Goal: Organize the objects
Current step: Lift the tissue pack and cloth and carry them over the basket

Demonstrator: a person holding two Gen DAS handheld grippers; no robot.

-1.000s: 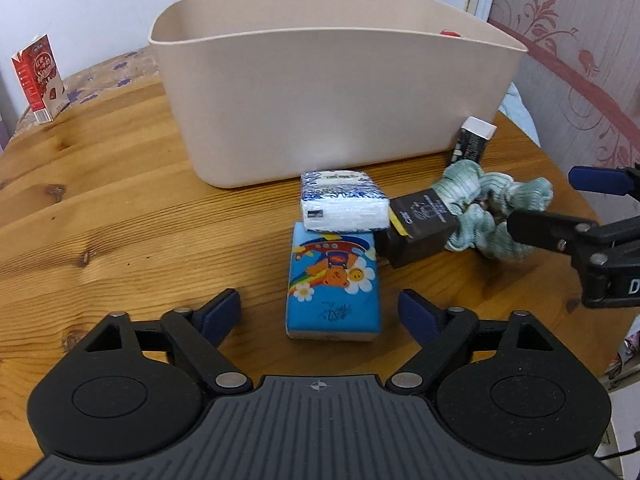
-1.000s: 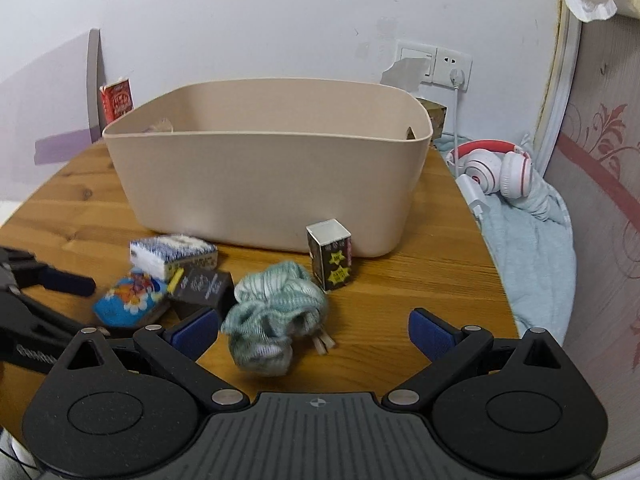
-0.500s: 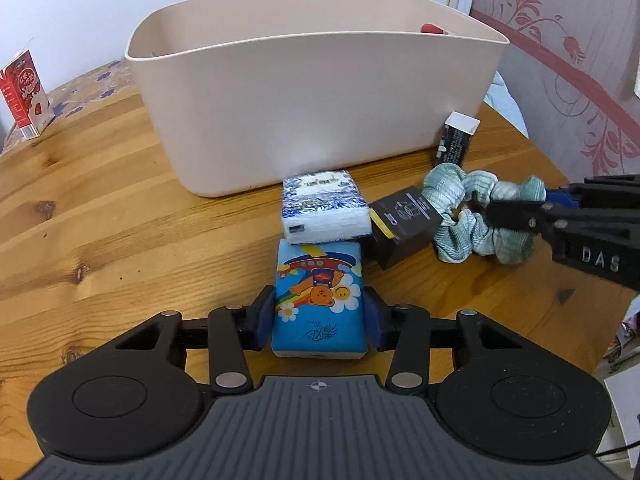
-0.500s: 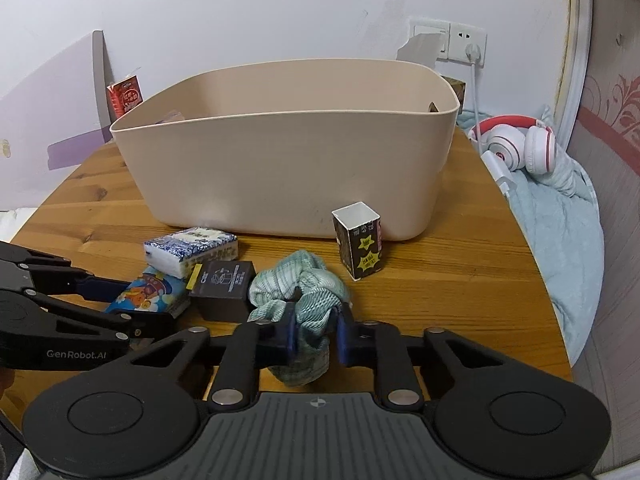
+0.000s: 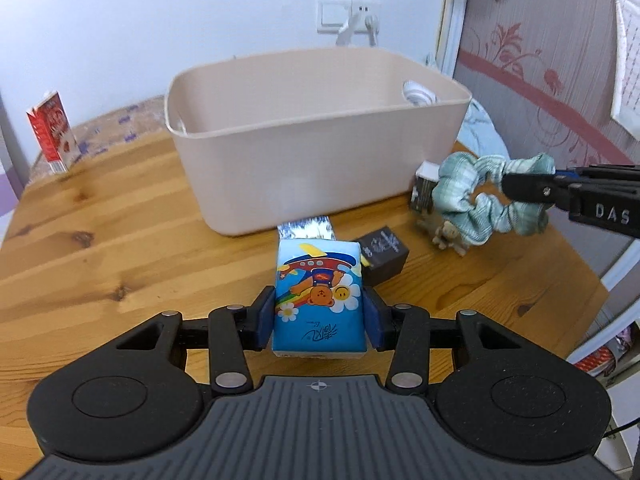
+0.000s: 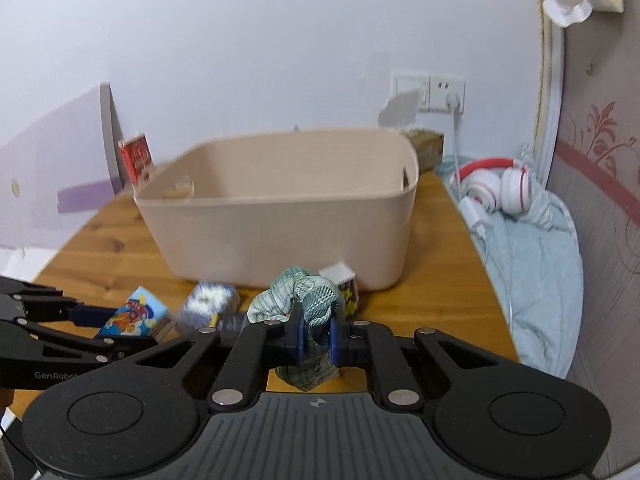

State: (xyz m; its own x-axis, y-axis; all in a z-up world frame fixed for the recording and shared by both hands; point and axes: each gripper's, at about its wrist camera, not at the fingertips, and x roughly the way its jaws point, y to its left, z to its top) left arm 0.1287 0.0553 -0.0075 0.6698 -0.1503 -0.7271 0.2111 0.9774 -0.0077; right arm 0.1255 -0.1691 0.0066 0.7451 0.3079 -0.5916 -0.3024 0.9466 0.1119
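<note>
My left gripper [image 5: 319,322] is shut on a blue cartoon tissue pack [image 5: 318,300] and holds it above the wooden table [image 5: 100,240]; it also shows in the right wrist view [image 6: 134,316]. My right gripper [image 6: 317,338] is shut on a green scrunchie [image 6: 308,296], lifted off the table; the scrunchie also shows in the left wrist view [image 5: 480,200]. A beige bin [image 5: 316,148] stands just beyond both and also shows in the right wrist view [image 6: 280,216]. A blue-white tissue pack [image 6: 208,306], a black box [image 5: 384,254] and a small star-printed box [image 6: 344,286] lie in front of the bin.
A red carton [image 5: 52,136] stands at the table's far left. Red-white headphones [image 6: 496,188] lie on a pale blue cloth [image 6: 536,264] to the right of the table. The wall and a socket [image 6: 444,92] are behind the bin.
Both grippers closed on their objects and have lifted them: the left with the cartoon tissue pack, the right with the scrunchie. Both views now look over the bin's rim.
</note>
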